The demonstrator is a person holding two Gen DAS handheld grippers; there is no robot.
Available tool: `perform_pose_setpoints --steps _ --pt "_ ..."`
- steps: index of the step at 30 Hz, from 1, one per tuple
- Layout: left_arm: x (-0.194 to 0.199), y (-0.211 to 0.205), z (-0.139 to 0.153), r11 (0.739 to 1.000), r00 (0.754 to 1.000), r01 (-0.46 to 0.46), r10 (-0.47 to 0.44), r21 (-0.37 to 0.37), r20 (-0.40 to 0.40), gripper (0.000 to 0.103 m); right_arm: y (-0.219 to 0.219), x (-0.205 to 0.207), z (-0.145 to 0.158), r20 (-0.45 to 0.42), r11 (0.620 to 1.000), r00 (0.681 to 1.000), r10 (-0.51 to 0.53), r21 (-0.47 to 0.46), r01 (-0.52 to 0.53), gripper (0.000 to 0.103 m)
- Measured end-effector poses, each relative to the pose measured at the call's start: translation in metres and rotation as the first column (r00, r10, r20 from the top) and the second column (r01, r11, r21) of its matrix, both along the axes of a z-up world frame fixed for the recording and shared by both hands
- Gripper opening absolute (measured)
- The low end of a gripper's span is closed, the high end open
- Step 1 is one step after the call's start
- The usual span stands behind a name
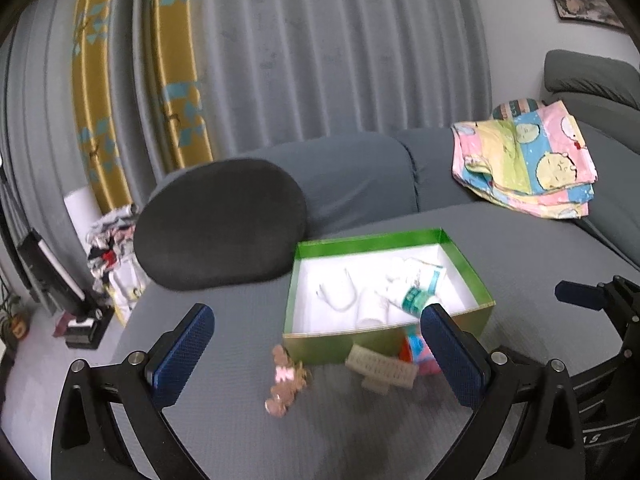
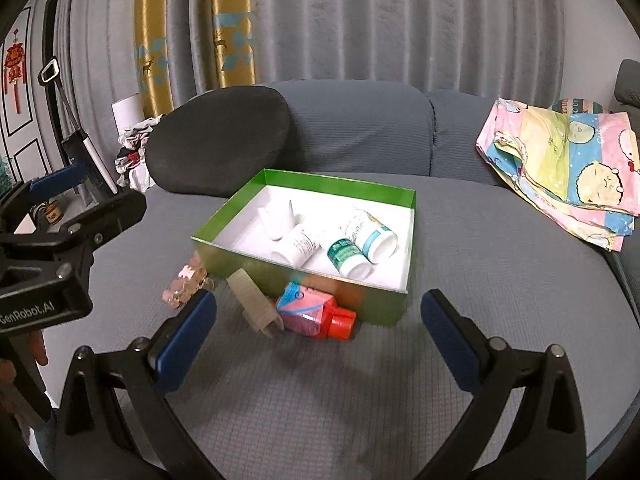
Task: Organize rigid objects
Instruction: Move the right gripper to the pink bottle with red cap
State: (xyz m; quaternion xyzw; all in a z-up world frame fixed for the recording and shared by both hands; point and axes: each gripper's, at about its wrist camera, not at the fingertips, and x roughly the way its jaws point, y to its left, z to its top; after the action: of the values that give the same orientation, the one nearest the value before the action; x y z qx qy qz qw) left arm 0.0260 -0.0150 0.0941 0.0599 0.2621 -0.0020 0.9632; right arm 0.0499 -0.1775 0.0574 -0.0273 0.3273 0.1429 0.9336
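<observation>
A green box (image 2: 368, 304) (image 1: 320, 342) with a white inside sits on the grey sofa seat. In it lie white bottles (image 2: 296, 246), two with green and teal labels (image 2: 362, 240) (image 1: 416, 290), and a small white piece (image 2: 276, 216) (image 1: 338, 294). In front of the box lie a pink hair clip (image 2: 186, 282) (image 1: 286, 380), a beige claw clip (image 2: 254, 300) (image 1: 380, 366) and a pink carton with a red cap (image 2: 316, 312) (image 1: 418, 354). My left gripper (image 1: 318, 354) and my right gripper (image 2: 318, 334) both stand open above the seat, nothing between the fingers.
A dark round cushion (image 2: 218, 144) (image 1: 220, 224) leans at the back left. A folded patterned cloth (image 2: 560, 168) (image 1: 524, 160) lies at the back right. The left gripper's body (image 2: 52, 248) shows at the left edge of the right wrist view. Grey curtains hang behind the sofa.
</observation>
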Motion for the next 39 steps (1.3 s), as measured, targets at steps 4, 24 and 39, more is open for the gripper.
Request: perform_pose_setpoints --steps 4,24,39 --pt "-0.006 -0.003 -0.014 1.0 0.999 -0.006 0.006 0.004 -0.05 0.103 -0.007 -0.006 -0.007 -0.04 1.0 0.999 -0.003 0.006 0.003 0.102" --pt "0.003 -0.015 -0.093 0.991 0.939 0.021 -0.066 -0.135 -0.337 0.103 -0.026 -0.001 -0.066 -0.195 1.0 0.981 0.002 -0.025 -0.007 0.102" --pt "0.046 -0.012 -0.12 0.951 0.894 0.056 -0.183 -0.303 -0.41 0.103 -0.02 0.031 -0.108 -0.268 0.995 0.96 0.083 -0.026 -0.093 0.101"
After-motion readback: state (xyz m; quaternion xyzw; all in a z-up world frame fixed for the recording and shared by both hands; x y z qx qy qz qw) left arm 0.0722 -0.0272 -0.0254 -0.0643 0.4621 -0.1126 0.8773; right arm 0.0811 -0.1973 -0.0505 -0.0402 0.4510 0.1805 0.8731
